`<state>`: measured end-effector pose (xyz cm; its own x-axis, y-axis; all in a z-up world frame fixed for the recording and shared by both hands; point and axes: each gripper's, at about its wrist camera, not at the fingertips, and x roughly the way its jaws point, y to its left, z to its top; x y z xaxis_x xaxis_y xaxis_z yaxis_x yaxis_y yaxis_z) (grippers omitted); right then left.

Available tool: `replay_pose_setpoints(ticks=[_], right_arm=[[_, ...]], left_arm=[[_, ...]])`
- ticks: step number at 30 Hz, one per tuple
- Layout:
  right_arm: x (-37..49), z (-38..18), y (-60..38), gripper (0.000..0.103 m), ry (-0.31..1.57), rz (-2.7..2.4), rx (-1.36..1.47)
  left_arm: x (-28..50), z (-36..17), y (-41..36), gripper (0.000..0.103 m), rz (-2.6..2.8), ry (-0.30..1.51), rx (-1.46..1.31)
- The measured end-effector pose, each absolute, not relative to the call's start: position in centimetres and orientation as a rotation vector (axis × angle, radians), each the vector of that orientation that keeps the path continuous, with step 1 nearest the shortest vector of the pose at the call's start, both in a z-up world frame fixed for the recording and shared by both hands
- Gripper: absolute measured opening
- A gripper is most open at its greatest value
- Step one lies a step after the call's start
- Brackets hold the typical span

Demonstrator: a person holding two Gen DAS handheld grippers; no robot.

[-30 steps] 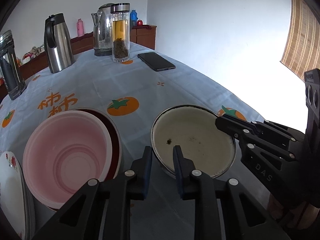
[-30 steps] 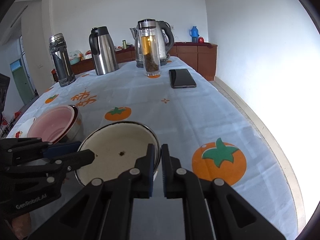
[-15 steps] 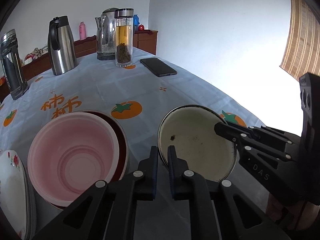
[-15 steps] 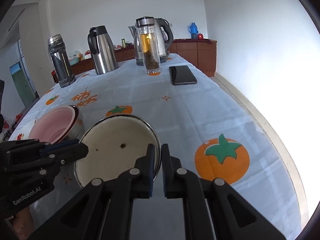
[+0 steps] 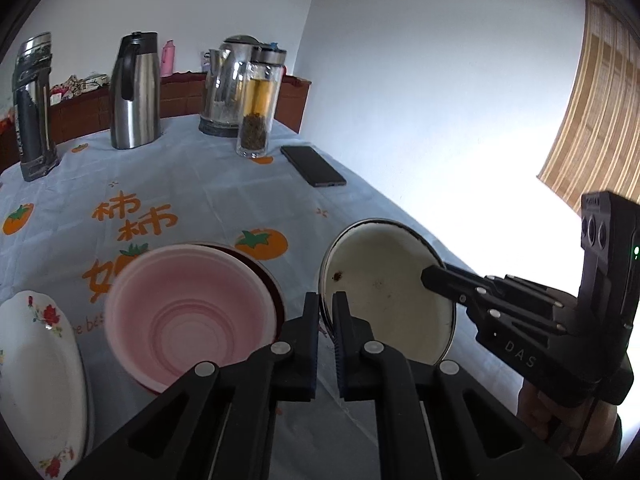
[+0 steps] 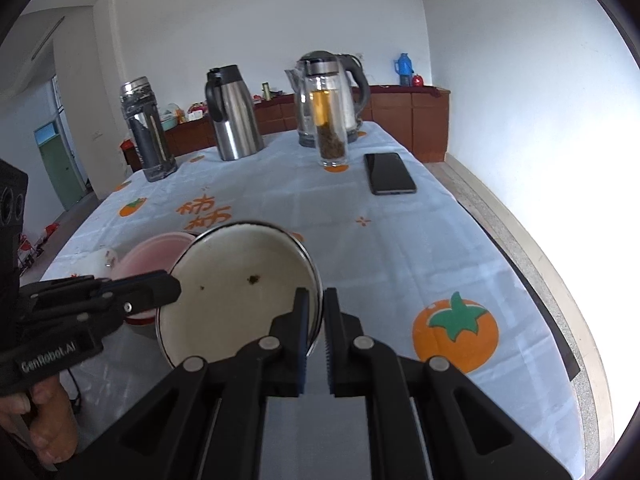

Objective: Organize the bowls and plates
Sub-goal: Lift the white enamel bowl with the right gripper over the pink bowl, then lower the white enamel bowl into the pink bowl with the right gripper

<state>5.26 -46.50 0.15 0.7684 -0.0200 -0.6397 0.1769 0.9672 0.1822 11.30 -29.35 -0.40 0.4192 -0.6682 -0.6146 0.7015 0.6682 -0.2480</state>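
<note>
Since a second ago the left gripper [image 5: 327, 312] has closed its fingers from a clear gap onto the near-left rim of the cream bowl [image 5: 384, 288], and the bowl, then flat on the tabletop [image 5: 200, 200], is now tilted up and off the cloth between both grippers. The right gripper [image 6: 314, 320] was already clamped on the bowl's right rim and is unchanged. Writing: "DAS" on the right gripper's body in the left view, "GenRobot.AI" on the left gripper's body in the right view, orange Chinese characters on the tablecloth (partly hidden by bowls). Rim sits between each pair of fingers, edge-on, bowl interior facing the cameras. The pink bowl [image 5: 188, 316] sits nested in a red one just left of the cream bowl, with a floral plate [image 5: 36, 364] further left.
</note>
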Motion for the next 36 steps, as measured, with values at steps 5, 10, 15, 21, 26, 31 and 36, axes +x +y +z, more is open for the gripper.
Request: replay_pose_setpoints(ticks=[5,10,15,21,26,31,36], right_arm=[[5.8,1.7,-44.0,0.009,0.666,-0.041,0.214],[6.7,2.6,-41.1,0.011,0.659,0.022,0.165],[8.1,3.3,-39.5,0.011,0.657,0.055,0.16],[9.7,3.1,-38.2,0.011,0.681,0.074,0.145],[10.7,2.5,-37.9,0.011,0.7,0.091,0.173],[11.3,2.1,-37.7,0.011,0.713,0.093,0.181],[11.9,1.9,-37.6,0.011,0.718,0.11,0.198]], left_arm=[[12.7,0.6,-26.3,0.005,-0.83,0.729,-0.022],[14.5,0.7,-23.6,0.005,-0.813,0.746,-0.102],[15.2,1.0,-21.7,0.005,-0.778,0.724,-0.124],[16.8,0.3,-19.8,0.006,-0.76,0.763,-0.194],[17.5,0.1,-18.8,0.006,-0.756,0.786,-0.244],[17.1,0.4,-18.6,0.005,-0.733,0.747,-0.229],[17.4,0.4,-18.1,0.005,-0.72,0.734,-0.238]])
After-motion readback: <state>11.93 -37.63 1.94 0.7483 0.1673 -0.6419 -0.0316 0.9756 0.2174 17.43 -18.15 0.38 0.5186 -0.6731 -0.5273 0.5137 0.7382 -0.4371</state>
